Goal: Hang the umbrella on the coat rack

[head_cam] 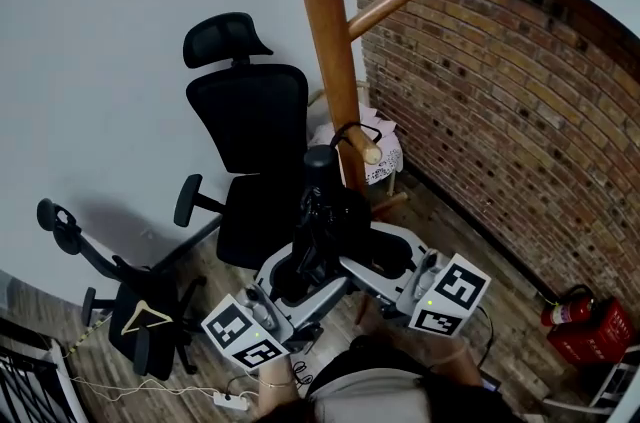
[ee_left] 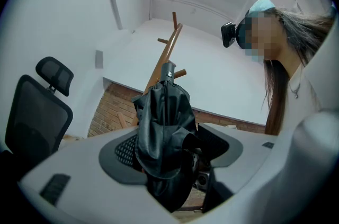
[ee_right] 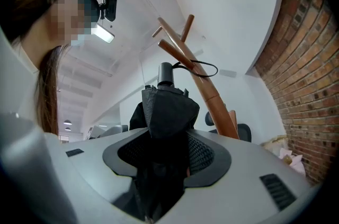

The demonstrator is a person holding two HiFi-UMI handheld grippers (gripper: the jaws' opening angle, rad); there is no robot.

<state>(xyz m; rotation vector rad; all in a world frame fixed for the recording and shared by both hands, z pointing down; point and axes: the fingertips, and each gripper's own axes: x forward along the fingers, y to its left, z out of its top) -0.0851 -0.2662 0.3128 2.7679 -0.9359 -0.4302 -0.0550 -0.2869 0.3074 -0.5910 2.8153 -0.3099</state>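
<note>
Umbrella [head_cam: 318,211]: black, folded, upright, just in front of the rack's post.
Strap [ee_right: 204,66]: a thin loop at the umbrella's top, hooked over a low peg [head_cam: 362,146].
Left gripper [ee_left: 165,164]: jaws pinch the folded cloth from the left side.
Right gripper [ee_right: 161,164]: jaws set wide, pressed on the same bundle from the right.
Rack [head_cam: 325,31]: wooden post with slanted pegs, beside a brick wall [head_cam: 500,91].
Chair [head_cam: 250,126]: black, left of the rack.
</note>
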